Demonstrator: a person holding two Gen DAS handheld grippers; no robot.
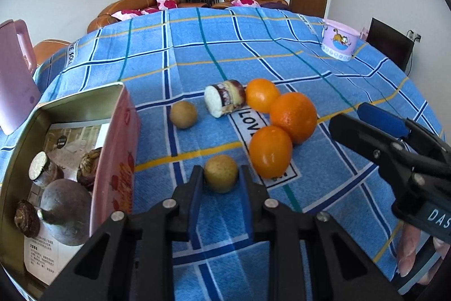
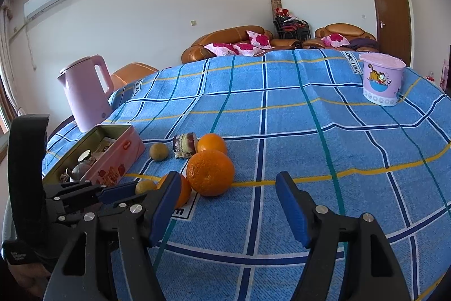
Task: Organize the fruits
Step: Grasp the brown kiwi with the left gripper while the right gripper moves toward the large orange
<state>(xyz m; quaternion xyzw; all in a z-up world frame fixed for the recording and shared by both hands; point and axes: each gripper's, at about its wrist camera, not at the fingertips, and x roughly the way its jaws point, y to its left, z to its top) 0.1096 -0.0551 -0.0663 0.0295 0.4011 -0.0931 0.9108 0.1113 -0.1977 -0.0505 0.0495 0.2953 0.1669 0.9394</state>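
My left gripper (image 1: 221,174) is shut on a small round tan fruit (image 1: 221,177) that rests on the blue checked cloth; the pads press on both its sides. A second tan fruit (image 1: 183,114) lies further off, beside a cut purple-skinned stalk piece (image 1: 225,98). Three oranges (image 1: 293,117) sit together just right of the held fruit. My right gripper (image 2: 228,185) stands open with nothing between its fingers, the largest orange (image 2: 210,172) just ahead of it. An open pink tin (image 1: 118,160) on the left holds several dark brown pieces.
A pink kettle (image 2: 84,92) stands behind the tin at the table's left edge. A pink tub with a cartoon cat (image 2: 382,82) is at the far right. Blue checked cloth (image 2: 310,131) covers the table. Sofas and a door lie beyond.
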